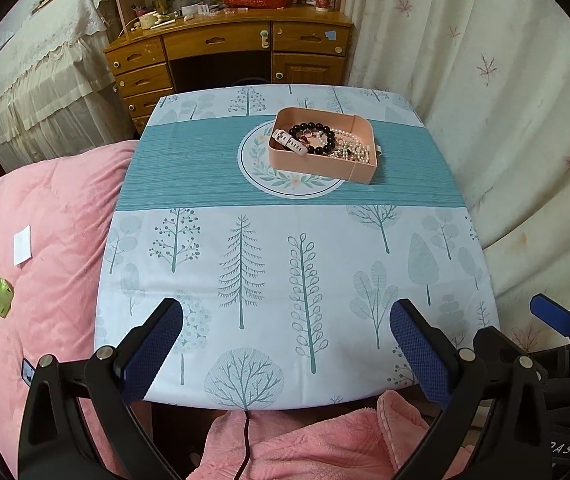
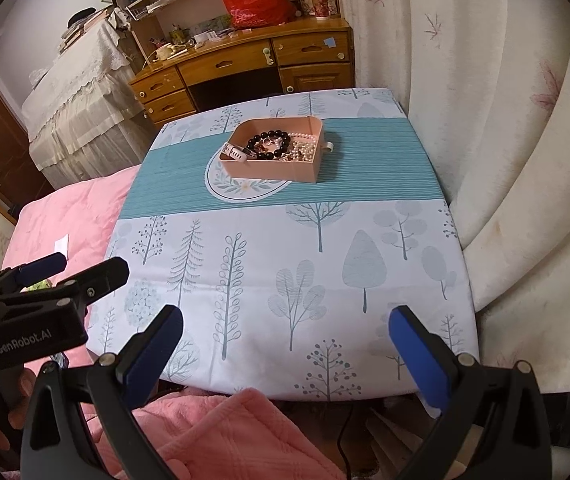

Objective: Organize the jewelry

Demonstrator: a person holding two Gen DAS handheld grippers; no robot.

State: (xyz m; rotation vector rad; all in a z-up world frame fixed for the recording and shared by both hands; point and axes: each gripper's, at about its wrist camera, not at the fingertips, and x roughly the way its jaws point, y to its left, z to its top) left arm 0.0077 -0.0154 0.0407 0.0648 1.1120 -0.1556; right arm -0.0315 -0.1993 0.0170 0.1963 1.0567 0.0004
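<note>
A pink tray [image 1: 317,162] [image 2: 273,171] stands on the far middle of the table, over a round wreath print. Inside it lie a black bead bracelet [image 1: 327,146] [image 2: 269,135], a white watch strap [image 1: 290,143] [image 2: 236,152] and pearl strands [image 1: 355,152] [image 2: 305,148]. My left gripper [image 1: 287,314] hovers open at the near table edge with nothing between its blue pads. My right gripper [image 2: 285,320] is also open and empty at the near edge. The left gripper [image 2: 51,268] shows at the left of the right wrist view.
The table [image 1: 285,240] wears a tree-print cloth with a teal band. A pink quilt [image 1: 25,240] lies to the left, a cream curtain [image 1: 485,100] to the right, a wooden desk [image 1: 225,52] behind. Pink fabric [image 1: 325,440] and a black cable sit below the near edge.
</note>
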